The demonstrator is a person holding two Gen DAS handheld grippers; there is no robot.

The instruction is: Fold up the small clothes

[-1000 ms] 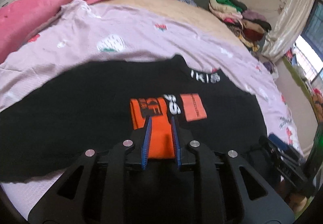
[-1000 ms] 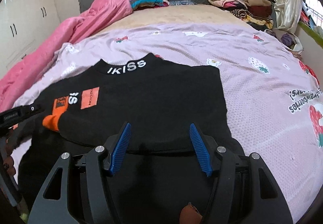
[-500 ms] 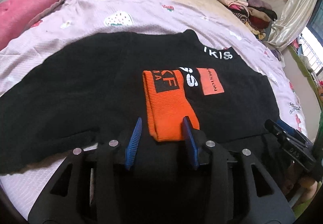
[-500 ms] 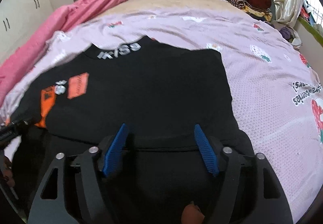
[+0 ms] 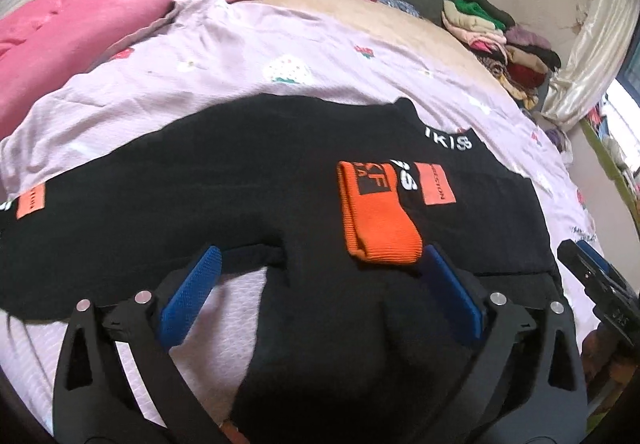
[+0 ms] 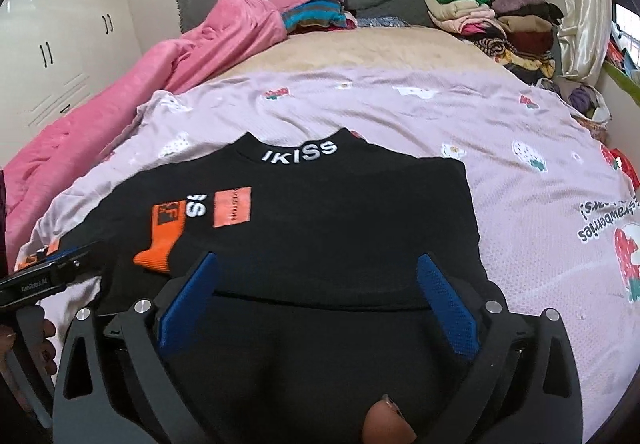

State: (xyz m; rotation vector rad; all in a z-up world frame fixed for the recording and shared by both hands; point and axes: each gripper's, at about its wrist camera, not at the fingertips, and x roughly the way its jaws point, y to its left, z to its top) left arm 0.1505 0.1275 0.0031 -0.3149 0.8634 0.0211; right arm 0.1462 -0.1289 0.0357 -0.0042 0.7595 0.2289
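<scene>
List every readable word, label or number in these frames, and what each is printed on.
"IKISS": white letters on the black sweater's collar.
"SS": white, on the sweater's chest.
"GenRobot.AI": side of the left gripper.
"strawberries", upside down: lilac bedsheet.
Orange patch and orange cuff: print too blurred to read.

Left gripper and right gripper both hover low with blue fingers spread wide
</scene>
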